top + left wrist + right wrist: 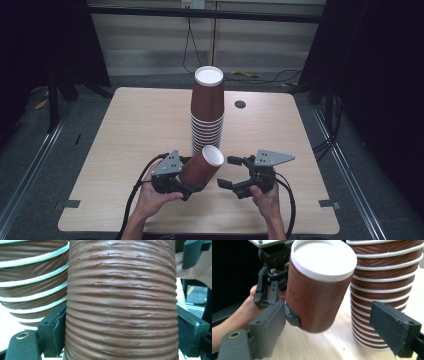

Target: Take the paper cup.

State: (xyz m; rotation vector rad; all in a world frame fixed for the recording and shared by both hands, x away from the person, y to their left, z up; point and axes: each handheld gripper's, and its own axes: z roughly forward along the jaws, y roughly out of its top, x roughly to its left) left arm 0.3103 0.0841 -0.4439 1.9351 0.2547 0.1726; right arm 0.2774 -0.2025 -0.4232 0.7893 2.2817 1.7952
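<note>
At lower centre of the high view, my left hand-held gripper (pixel 192 186) is clenched around one ribbed brown paper cup (pixel 201 166), which tilts with its white closed end toward the upper right, clear of the counter (pixel 125 135). In the left gripper view the jaws press both sides of that cup's (pixel 120 302) wall. My right hand-held gripper (pixel 231 172), just right of the cup in the high view, stands released, its jaws spread with nothing gripped between them; in the right gripper view the cup (pixel 319 287) hangs in front of them, toward the left jaw. One stack of upside-down cups (pixel 207 112) rises at mid-frame directly behind it; I count roughly nine white rims below the top cup. One dark round hole (pixel 240 104) marks the counter to the stack's right. Two hand-held grippers, two hands, one cup held.
</note>
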